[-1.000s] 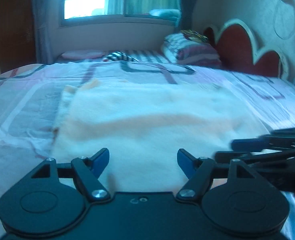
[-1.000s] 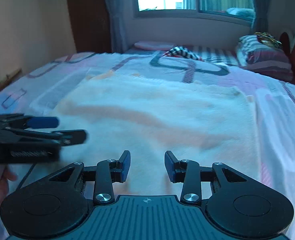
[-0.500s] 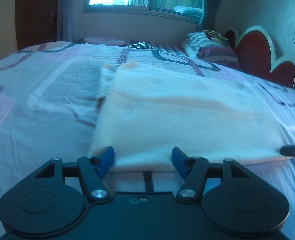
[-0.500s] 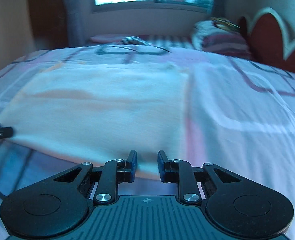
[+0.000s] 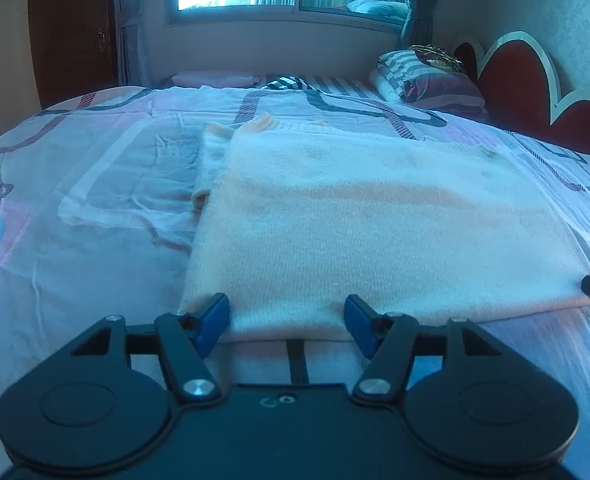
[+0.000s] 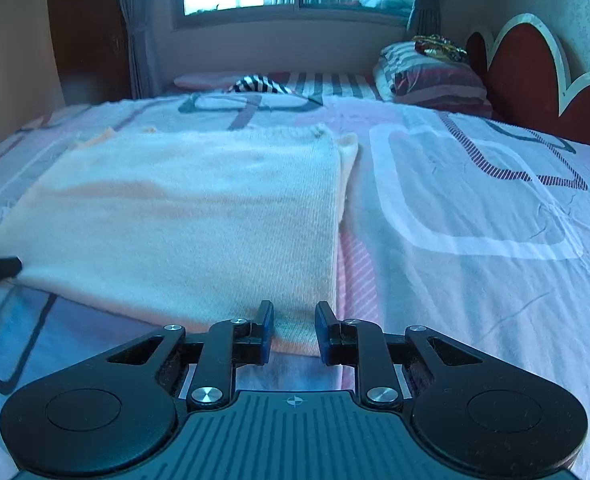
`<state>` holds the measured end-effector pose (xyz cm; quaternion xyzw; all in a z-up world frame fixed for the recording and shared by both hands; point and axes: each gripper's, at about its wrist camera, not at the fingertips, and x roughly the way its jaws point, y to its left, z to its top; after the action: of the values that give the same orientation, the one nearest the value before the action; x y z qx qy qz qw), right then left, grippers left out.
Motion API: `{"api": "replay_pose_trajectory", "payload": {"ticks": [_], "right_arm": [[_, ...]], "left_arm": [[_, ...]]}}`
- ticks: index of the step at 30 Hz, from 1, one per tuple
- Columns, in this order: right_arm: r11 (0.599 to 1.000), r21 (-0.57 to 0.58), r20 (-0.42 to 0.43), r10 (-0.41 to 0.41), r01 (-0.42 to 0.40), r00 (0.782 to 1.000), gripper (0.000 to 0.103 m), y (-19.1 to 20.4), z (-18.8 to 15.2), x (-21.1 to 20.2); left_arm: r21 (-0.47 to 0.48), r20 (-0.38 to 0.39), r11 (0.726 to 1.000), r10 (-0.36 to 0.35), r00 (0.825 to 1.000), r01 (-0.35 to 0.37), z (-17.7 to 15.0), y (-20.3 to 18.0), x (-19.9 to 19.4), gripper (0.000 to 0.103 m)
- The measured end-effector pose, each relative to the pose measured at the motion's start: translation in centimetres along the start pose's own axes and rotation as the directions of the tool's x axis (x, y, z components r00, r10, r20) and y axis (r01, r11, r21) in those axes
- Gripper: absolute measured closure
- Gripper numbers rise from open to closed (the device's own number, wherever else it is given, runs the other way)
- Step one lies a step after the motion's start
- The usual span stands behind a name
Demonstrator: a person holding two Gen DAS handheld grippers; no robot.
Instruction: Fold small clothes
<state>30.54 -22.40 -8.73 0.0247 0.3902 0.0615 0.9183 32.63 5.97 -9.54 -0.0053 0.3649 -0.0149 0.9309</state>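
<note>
Since a second ago both grippers have drawn back from over the cream knitted garment (image 5: pixel 375 232) to its near edge. It lies folded flat on the patterned bedsheet (image 5: pixel 75 200), a lower layer peeking out at its far left. Low at the near left corner, the left gripper (image 5: pixel 287 324) has its jaws wide apart, empty. At the near right corner the right gripper (image 6: pixel 293 332) is narrowly open, holding nothing.
</note>
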Motion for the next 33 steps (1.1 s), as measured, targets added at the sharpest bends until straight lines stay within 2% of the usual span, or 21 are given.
{"api": "replay_pose_trajectory", "payload": {"ticks": [23,27,28,29,30,32,33], "right_arm": [[0.999,-0.054,0.005,0.001,-0.001,1.0,0.081,0.0,-0.7,0.3],[0.999,-0.035,-0.004,-0.013,0.013,1.0,0.077,-0.3,0.2,-0.7],[1.0,-0.008,0.06,0.002,-0.001,0.998,0.077,-0.7,0.2,-2.3],[0.999,0.012,0.123,0.034,-0.035,0.992,0.077,-1.1,0.0,-3.9],[0.997,0.023,0.145,0.065,-0.069,0.987,0.077,-1.3,-0.1,-5.1],[0.996,0.01,0.141,0.082,-0.084,0.987,0.077,-1.0,-0.3,-5.9],[0.996,-0.002,0.139,0.094,-0.094,0.986,0.077,-0.7,-0.4,-6.0]], "left_arm": [[0.019,0.002,1.0,0.015,1.0,-0.015,-0.2,-0.4,0.2,0.039],[0.043,-0.073,0.999,0.008,0.997,-0.005,0.9,-0.3,-0.4,0.036],[0.037,-0.084,0.999,0.019,0.996,-0.016,1.0,-0.1,-1.2,0.029],[0.023,-0.068,0.999,0.032,0.997,-0.03,0.7,0.1,-2.2,0.018],[-0.001,-0.042,0.999,0.032,0.999,-0.032,0.3,0.4,-3.2,0.018],[-0.115,-0.016,0.993,-0.031,0.999,0.029,-0.9,1.6,-4.7,0.022],[-0.187,-0.011,0.981,-0.06,0.998,0.057,-1.4,2.1,-4.9,0.025]]}}
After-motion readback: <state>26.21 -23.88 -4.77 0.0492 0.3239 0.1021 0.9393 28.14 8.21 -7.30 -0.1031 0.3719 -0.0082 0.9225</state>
